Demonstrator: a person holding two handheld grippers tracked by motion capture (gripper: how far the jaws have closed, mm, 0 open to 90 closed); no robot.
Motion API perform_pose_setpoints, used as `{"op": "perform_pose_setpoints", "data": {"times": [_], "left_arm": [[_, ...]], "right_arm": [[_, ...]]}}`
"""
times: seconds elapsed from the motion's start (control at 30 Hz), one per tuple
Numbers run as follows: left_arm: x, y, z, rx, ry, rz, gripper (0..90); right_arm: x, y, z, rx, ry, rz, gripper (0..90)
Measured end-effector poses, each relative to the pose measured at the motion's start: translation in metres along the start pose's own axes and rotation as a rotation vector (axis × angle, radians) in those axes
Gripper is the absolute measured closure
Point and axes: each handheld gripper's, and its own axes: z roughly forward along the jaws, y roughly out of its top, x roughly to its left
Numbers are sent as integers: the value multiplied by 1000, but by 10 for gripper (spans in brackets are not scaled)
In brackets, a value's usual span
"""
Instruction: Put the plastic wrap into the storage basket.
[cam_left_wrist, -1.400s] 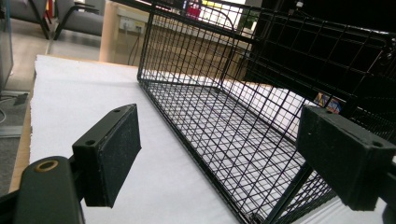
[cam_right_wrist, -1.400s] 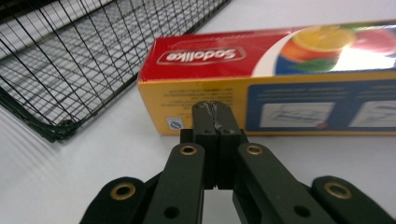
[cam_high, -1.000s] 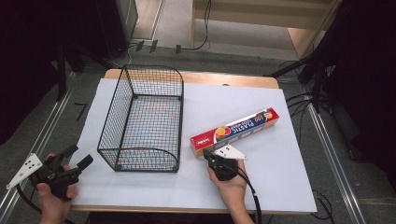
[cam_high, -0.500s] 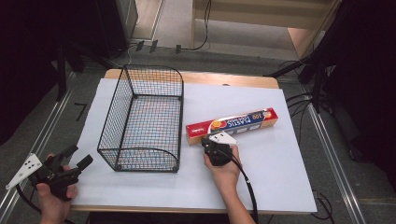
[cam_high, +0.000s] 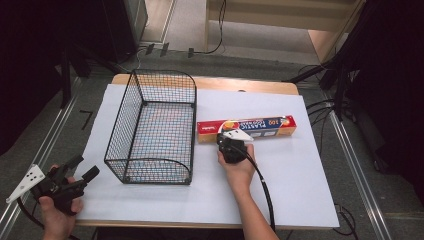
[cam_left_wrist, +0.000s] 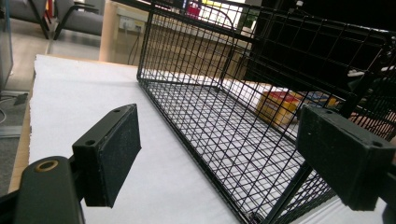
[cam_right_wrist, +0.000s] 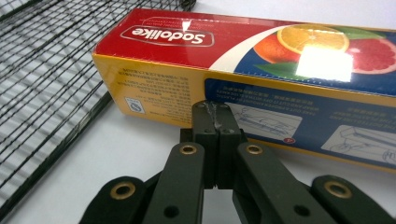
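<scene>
A long red, yellow and blue plastic-wrap box (cam_high: 247, 128) (cam_right_wrist: 243, 70) lies on the white table cover, just right of a black wire basket (cam_high: 155, 127) (cam_left_wrist: 243, 93). My right gripper (cam_high: 229, 144) (cam_right_wrist: 216, 109) is shut with nothing between its jaws, its tips pressed against the box's near side close to the left end. My left gripper (cam_high: 82, 167) (cam_left_wrist: 219, 154) is open at the table's front left corner, pointing at the basket's near end, apart from it. Through the mesh the box (cam_left_wrist: 275, 105) is visible.
The white cover (cam_high: 300, 165) spans the wooden table (cam_high: 235, 85). The right gripper's cable (cam_high: 265, 190) trails back over the front edge. Metal rails (cam_high: 360, 170) and cables run along the floor on both sides.
My right gripper has pushed forward and left against the box, turning it from a slant to lie nearly parallel with the table's back edge, closer to the basket. The left gripper has stayed still.
</scene>
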Motion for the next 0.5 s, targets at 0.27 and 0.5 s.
{"op": "perform_pose_setpoints", "data": {"times": [0.27, 0.5], "left_arm": [[0, 0, -1, -1, -3, -2, 141], [0, 0, -1, -6, -5, -9, 141]], "right_arm": [[-5, 20, 21, 17, -36, -5, 900], [-13, 34, 37, 45, -37, -25, 900]]}}
